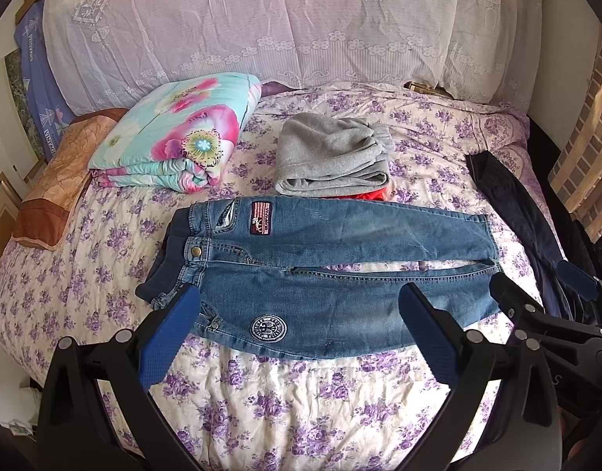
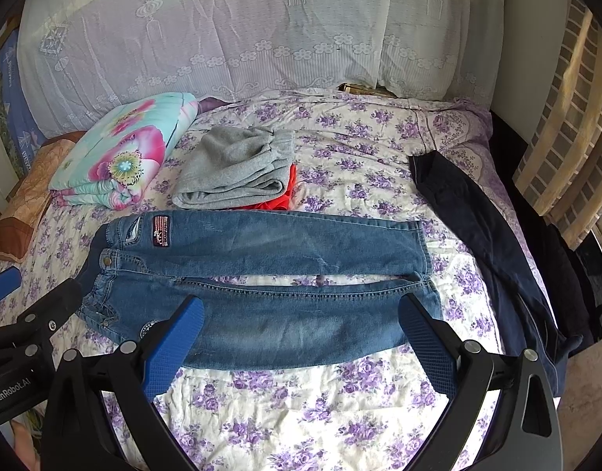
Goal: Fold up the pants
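Left wrist view shows a pair of blue jeans [image 1: 320, 267] spread flat and unfolded across a bed [image 1: 281, 412] with a purple flowered cover, waistband toward 9 o'clock and leg cuffs toward 3 o'clock, with the left tongs [image 1: 301, 325] held wide apart above the near leg, gripping nothing. Right wrist view shows the right tongs [image 2: 301, 337] likewise spread apart and empty over the near leg. Beyond the jeans, a folded grey garment [image 1: 332, 157] lies at 12 o'clock, a folded flowered quilt [image 1: 175, 137] at 10 o'clock, and dark trousers [image 2: 493, 243] at 3 o'clock.
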Demonstrator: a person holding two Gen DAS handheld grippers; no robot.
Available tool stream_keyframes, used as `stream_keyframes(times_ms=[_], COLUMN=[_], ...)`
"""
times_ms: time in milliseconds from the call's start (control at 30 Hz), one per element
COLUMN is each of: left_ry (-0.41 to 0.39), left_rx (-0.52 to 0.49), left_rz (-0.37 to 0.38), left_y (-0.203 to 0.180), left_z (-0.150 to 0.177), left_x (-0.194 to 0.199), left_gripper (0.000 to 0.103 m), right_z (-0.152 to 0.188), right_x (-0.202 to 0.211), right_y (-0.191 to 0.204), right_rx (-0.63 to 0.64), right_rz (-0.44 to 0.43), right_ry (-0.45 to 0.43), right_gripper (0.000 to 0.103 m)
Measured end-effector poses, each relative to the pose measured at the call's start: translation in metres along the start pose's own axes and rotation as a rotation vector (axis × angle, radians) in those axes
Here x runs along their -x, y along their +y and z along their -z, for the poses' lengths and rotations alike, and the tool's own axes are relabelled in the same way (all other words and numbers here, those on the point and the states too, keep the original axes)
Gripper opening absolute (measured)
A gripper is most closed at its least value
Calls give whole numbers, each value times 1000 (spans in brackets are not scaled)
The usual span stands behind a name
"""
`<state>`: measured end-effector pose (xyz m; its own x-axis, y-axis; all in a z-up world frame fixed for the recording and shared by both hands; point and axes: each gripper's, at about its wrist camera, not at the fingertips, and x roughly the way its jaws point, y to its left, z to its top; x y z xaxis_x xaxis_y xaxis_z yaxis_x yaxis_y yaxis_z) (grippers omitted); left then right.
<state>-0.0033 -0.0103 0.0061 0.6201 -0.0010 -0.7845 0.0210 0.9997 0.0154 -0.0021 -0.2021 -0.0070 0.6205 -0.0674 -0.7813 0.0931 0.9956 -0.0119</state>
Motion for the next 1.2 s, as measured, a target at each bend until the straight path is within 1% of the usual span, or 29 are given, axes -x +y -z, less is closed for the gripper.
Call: stream_keyframes(times_ms=[700,833,900,967,1000,1033,1067,1100,1133,1200], left_ry=[-1,24,99,275,355,417,461,488,505,516], left_rx=[1,7,33,116,163,208,247,279,313,392], left_rz=[2,10,51,126,162,178,168,145,110,55], left_y=[-2,-1,3,16,23,31,39,49,62,94], left_z=[3,6,11,26,36,47,59,66,73,77], left_x=[-2,-8,-27,-68,-89,-106,-121,-132,-142,-158], left_gripper=[98,99,99,99,99,99,99,99,98,98], right_z=[6,7,10,19,28,37,44,54,62,74], right_x=[1,-3,-17,-37,-51,-62,-69,-80,-87,-97], right_y=[1,1,6,7,7,6,7,6,5,2], right_rx=[1,2,-2,17,32,40,47,56,66,84], right_rz=[1,-2,3,14,21,23,23,21,21,30], right_ry=[1,6,18,66,111,151,181,214,236,262], right_gripper=[99,99,99,99,99,99,99,99,99,99])
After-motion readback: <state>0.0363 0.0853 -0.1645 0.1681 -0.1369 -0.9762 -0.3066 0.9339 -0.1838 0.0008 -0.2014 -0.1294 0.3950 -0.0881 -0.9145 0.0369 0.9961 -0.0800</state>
